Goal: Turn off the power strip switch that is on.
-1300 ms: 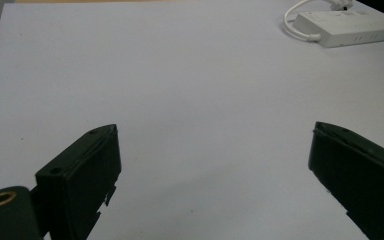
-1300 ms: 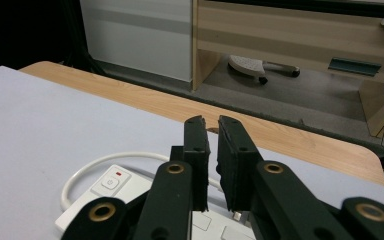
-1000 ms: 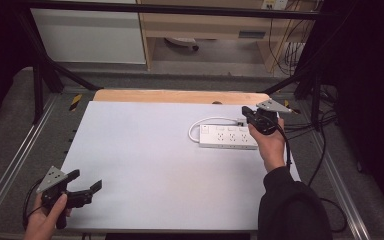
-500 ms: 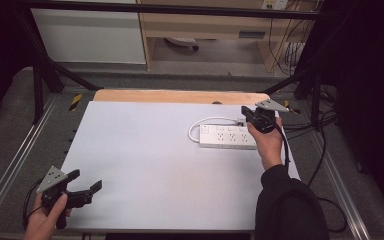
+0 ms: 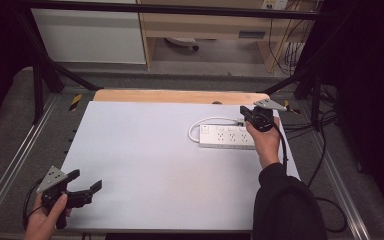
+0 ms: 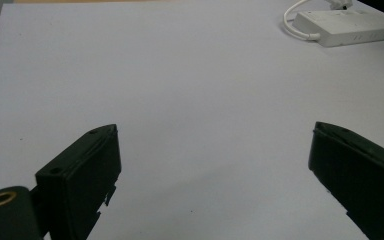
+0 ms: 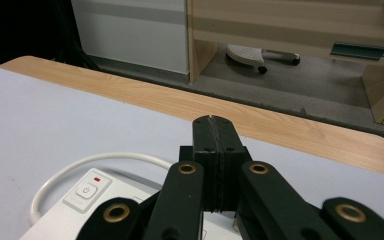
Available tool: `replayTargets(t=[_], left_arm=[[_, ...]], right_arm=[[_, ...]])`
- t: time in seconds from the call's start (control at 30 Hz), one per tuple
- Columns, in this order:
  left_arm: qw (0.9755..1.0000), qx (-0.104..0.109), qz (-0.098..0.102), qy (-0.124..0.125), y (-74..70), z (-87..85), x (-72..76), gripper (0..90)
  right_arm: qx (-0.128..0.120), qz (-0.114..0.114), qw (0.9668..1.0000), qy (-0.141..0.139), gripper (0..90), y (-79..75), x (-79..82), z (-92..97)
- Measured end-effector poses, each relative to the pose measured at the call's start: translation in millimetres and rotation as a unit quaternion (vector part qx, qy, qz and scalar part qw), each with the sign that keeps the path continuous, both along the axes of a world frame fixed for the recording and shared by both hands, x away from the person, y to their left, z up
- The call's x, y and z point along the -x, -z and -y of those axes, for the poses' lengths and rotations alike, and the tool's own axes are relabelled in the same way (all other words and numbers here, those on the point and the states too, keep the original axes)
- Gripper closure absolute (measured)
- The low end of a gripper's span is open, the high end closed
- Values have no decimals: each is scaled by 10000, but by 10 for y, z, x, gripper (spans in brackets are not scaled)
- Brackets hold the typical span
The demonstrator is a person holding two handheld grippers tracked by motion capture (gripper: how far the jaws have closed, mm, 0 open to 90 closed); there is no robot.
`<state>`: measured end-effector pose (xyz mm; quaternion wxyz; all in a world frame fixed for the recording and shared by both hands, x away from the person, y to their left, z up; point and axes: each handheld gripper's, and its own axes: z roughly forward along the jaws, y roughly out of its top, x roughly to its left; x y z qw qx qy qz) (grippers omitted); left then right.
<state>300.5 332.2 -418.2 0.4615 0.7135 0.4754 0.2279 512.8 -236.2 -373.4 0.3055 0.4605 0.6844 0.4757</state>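
Note:
A white power strip [image 5: 227,136] lies flat on the right half of the white table top [image 5: 155,150], its white cable [image 5: 212,120] looping off its left end. My right gripper [image 5: 245,115] hovers over the strip's far right end, jaws pressed together with nothing between them. Its own view shows the shut jaw tips [image 7: 214,126] above the strip's switch end [image 7: 87,192]. My left gripper [image 5: 86,180] rests at the table's front left corner, open and empty. In its own view the jaws [image 6: 215,150] stand wide apart, with the power strip [image 6: 350,25] far off at the upper right.
A bare wooden strip [image 5: 180,96] runs along the table's far edge. Beyond it stand a white cabinet [image 5: 90,35] and a wooden shelf unit [image 5: 205,22]. Black cables [image 5: 325,150] hang off the right side. Metal rails [image 5: 15,165] flank the table.

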Motion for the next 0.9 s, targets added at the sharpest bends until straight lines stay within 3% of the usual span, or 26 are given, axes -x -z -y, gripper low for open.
replayTargets(t=[0.9], left_arm=[[10000, -4, 8, -8, 1, -5, -4, 66]], right_arm=[[24, -260, 9995, 186, 900, 253, -239, -100]])
